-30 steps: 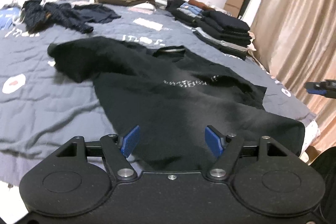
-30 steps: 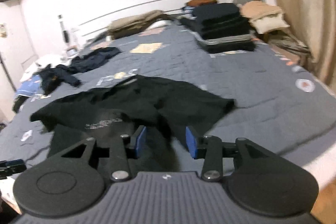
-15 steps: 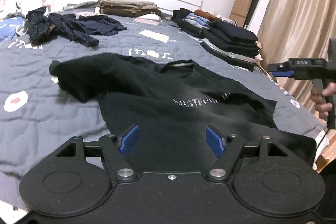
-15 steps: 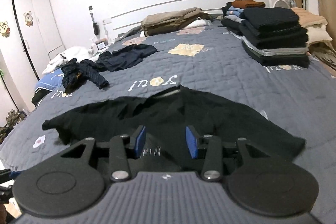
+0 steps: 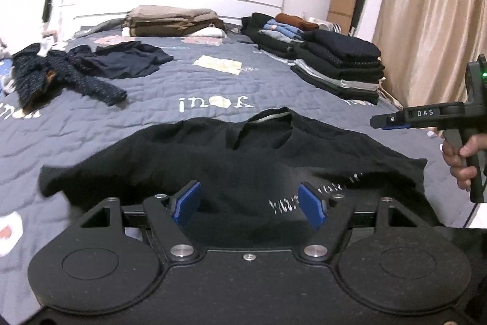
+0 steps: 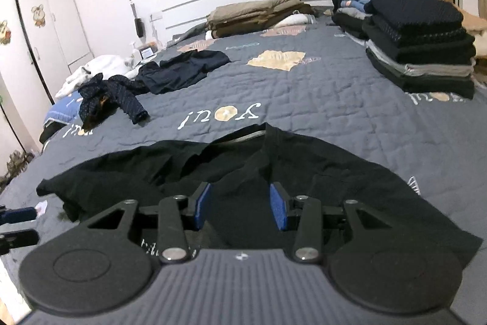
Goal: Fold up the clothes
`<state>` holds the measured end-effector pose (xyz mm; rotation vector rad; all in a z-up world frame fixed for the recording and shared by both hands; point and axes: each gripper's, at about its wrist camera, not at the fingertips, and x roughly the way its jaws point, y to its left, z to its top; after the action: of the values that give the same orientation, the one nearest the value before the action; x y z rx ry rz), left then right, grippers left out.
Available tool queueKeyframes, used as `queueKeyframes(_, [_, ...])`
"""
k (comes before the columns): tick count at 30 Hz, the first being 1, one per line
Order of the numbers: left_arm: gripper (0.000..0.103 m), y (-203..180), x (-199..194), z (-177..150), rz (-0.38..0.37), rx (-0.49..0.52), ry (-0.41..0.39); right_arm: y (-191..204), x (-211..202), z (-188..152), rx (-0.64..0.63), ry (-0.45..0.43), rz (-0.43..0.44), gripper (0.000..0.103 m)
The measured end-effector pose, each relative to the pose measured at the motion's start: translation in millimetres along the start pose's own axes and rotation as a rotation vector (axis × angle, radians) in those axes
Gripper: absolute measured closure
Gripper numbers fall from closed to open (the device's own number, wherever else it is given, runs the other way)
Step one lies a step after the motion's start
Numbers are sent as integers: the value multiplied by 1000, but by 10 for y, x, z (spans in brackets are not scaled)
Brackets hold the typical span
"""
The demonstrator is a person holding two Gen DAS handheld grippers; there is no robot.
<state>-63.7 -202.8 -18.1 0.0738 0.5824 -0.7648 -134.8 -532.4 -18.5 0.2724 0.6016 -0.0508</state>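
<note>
Black T-shirt lies rumpled, seemingly print-side up, collar away, on the bedspread.

Matte black all over on the left gripper: two round discs flank a central plate, silver screw heads shine at the arm pivots, and there's a small cross-head screw dead centre. Its pads are bright blue and ribbed. The right gripper has the same twin discs and silver pivots, but its middle deck is grey with fine ridges, and its blue pads look grainy. From the left wrist view that right gripper shows white "DAS" lettering, a green light glowing on top, and a bare-skinned hand on its dark handle.
</note>
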Motion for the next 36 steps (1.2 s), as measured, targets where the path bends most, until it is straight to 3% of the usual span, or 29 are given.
queueKeyframes(10, [36, 12, 622, 282, 21, 125, 11, -26, 244, 6, -6, 24, -13, 61])
queueKeyframes(11, [38, 25, 672, 304, 24, 137, 17, -34, 256, 3, -6, 27, -17, 61])
queueKeyframes(13, [60, 61, 768, 349, 25, 153, 31, -57, 279, 4, 1, 28, -22, 61])
queueKeyframes(15, [64, 91, 864, 401, 12, 169, 54, -101, 308, 14, 22, 27, -15, 61])
queueKeyframes(22, [58, 94, 1325, 569, -7, 281, 129, -251, 616, 276, 59, 74, 3, 60])
queueKeyframes(30, [57, 135, 1936, 591, -22, 352, 246, -217, 1384, 578, -56, 172, -46, 59])
queueKeyframes(34, [39, 204, 2077, 508, -14, 354, 271, -298, 1683, 566, -83, 214, -82, 59])
queueKeyframes(36, [39, 239, 2128, 487, -17, 355, 279, -340, 1806, 546, -89, 229, -92, 59])
